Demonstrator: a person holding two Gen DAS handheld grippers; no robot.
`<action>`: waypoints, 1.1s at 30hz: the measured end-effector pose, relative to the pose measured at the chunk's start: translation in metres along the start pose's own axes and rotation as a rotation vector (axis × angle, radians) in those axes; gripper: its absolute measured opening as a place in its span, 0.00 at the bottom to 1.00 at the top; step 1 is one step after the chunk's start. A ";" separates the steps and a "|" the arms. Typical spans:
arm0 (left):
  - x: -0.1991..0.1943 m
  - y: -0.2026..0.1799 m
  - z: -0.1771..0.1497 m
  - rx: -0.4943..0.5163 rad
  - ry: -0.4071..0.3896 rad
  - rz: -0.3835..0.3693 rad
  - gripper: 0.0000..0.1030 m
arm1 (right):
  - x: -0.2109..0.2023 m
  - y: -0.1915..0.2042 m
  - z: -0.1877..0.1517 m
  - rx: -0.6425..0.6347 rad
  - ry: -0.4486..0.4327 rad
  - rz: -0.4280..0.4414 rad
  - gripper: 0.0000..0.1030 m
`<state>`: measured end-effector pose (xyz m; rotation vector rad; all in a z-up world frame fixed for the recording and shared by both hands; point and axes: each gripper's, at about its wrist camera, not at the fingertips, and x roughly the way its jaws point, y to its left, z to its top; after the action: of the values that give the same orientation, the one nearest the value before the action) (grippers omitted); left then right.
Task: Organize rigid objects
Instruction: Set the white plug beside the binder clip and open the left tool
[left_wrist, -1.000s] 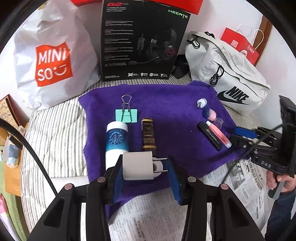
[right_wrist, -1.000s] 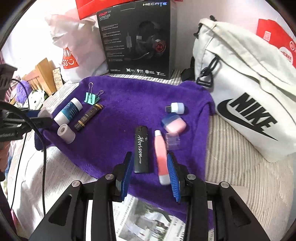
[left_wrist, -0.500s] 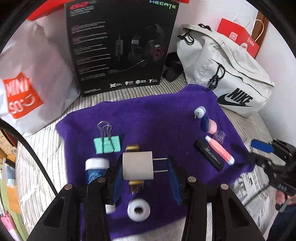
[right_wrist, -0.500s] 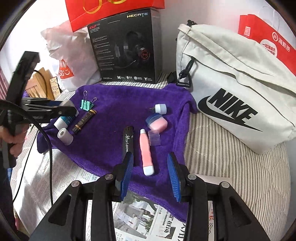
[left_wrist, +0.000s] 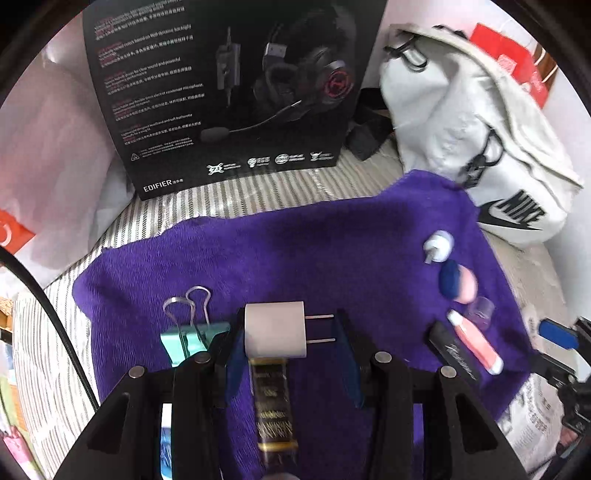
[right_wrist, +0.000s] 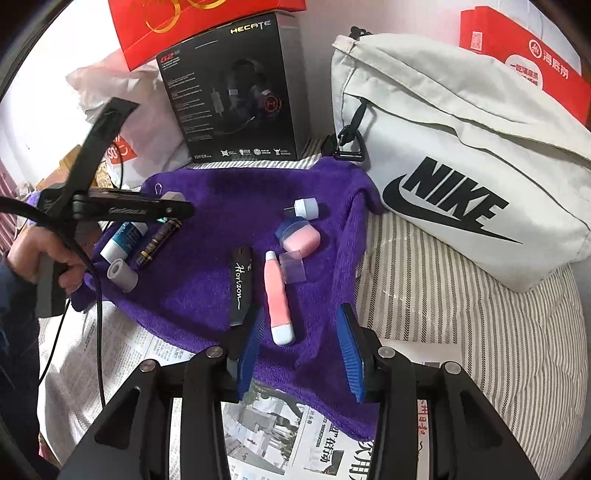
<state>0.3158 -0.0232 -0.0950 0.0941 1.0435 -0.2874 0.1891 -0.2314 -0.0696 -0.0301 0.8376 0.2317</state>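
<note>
My left gripper (left_wrist: 291, 339) is shut on a white charger plug (left_wrist: 275, 330), whose prongs point at the right pad. It hangs over the purple towel (left_wrist: 314, 266), above a black-and-gold tube (left_wrist: 273, 402) and beside a green binder clip (left_wrist: 192, 339). The right gripper (right_wrist: 301, 312) stands open over the towel's near edge with nothing between its pads. Just ahead of it lie a pink tube (right_wrist: 277, 295) and a black lighter (right_wrist: 241, 288). A pink-and-blue case (right_wrist: 299, 234), a clear cap (right_wrist: 292, 266), a blue-and-white bottle (right_wrist: 123, 240) and a white roll (right_wrist: 122, 275) also lie on the towel.
A black headset box (left_wrist: 229, 92) and a white Nike bag (right_wrist: 461, 166) stand behind the towel, with red paper bags (right_wrist: 524, 48) beyond. Newspaper (right_wrist: 295, 435) covers the striped bedding (right_wrist: 461, 314) in front. A hand (right_wrist: 40, 254) holds the left gripper's handle.
The left gripper has carried the charger plug forward over the towel, past the bottle and the roll. The right gripper has drawn back, so the pink tube now lies ahead of its pads.
</note>
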 end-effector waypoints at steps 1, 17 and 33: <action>0.003 0.000 0.002 -0.001 0.006 0.003 0.41 | 0.001 0.000 0.000 -0.001 -0.001 -0.001 0.40; 0.025 -0.013 0.012 0.058 0.055 0.081 0.41 | 0.011 -0.004 -0.002 0.008 0.020 0.023 0.40; 0.017 -0.036 -0.001 0.094 0.079 0.068 0.58 | 0.014 0.013 -0.004 -0.011 0.033 0.037 0.42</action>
<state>0.3130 -0.0606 -0.1080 0.2265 1.1024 -0.2722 0.1928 -0.2161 -0.0815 -0.0287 0.8706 0.2716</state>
